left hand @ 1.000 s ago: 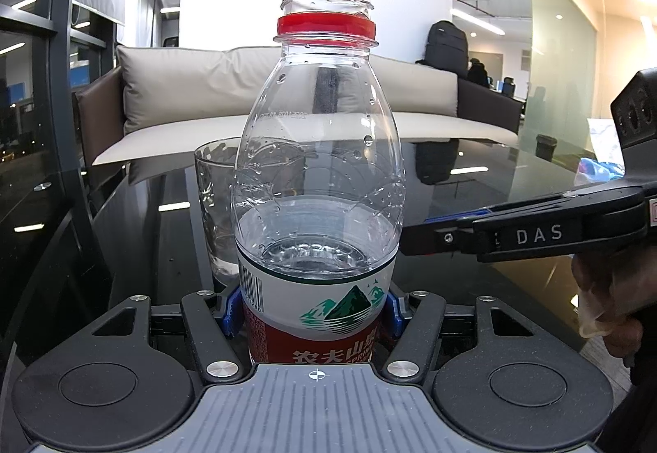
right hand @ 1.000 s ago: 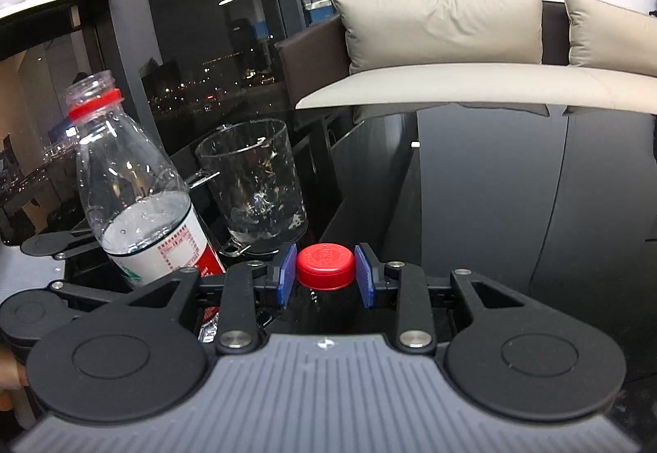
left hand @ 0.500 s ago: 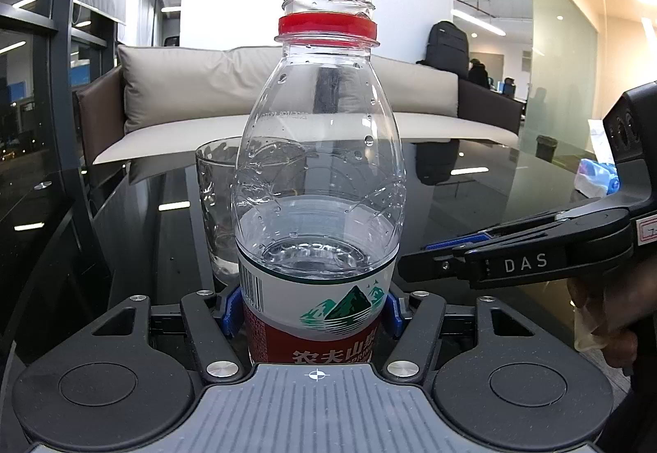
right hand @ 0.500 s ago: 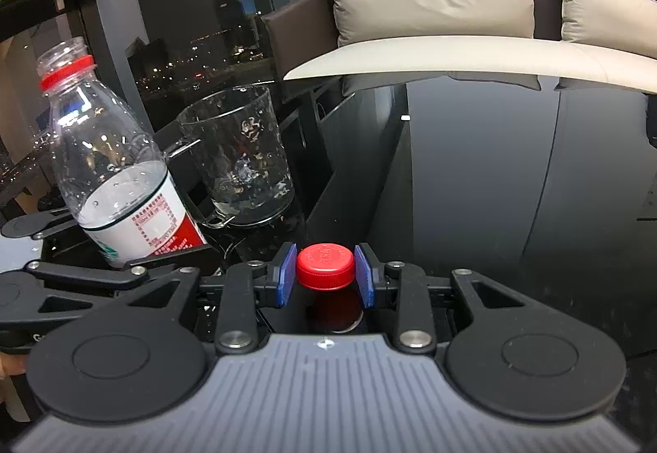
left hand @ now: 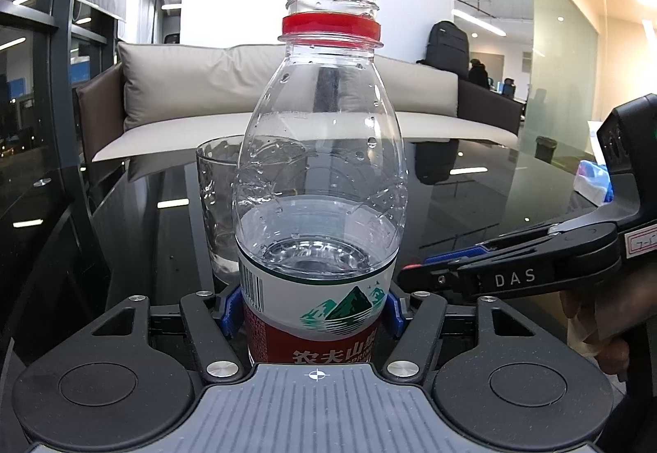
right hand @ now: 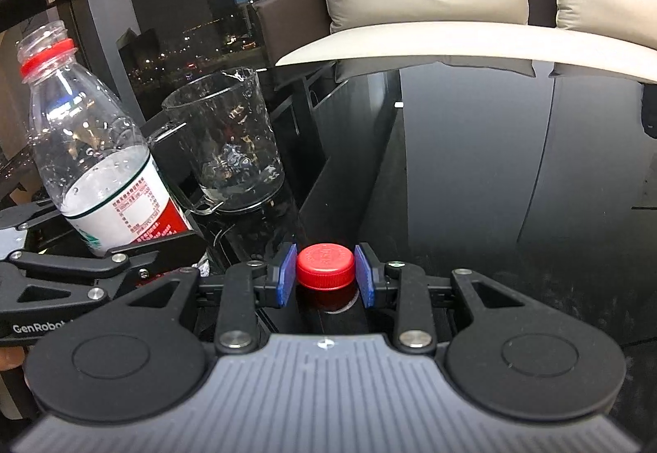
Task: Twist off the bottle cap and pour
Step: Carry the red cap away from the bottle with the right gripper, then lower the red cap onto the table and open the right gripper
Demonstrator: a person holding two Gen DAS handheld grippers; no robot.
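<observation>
An uncapped clear water bottle (left hand: 320, 182) with a red neck ring and a white-and-red label stands upright, about a third full. My left gripper (left hand: 314, 311) is shut on the bottle's labelled lower body. In the right wrist view the bottle (right hand: 94, 149) shows at the left. My right gripper (right hand: 326, 274) is shut on the red cap (right hand: 325, 265), low over the dark table. A clear glass mug (right hand: 223, 141) with a little water stands behind the bottle, partly hidden by it in the left wrist view, where the glass mug (left hand: 217, 207) shows only its left side.
The glossy black table (right hand: 513, 186) stretches right and forward. A beige cushioned sofa (left hand: 197, 92) runs along its far edge. The right gripper's body (left hand: 534, 272) and the person's hand (left hand: 595, 321) sit right of the bottle. A blue-and-white packet (left hand: 593, 182) lies at the far right.
My right gripper has sunk closer to the table with the cap, tilting down a little. The bottle and left gripper have stayed where they were.
</observation>
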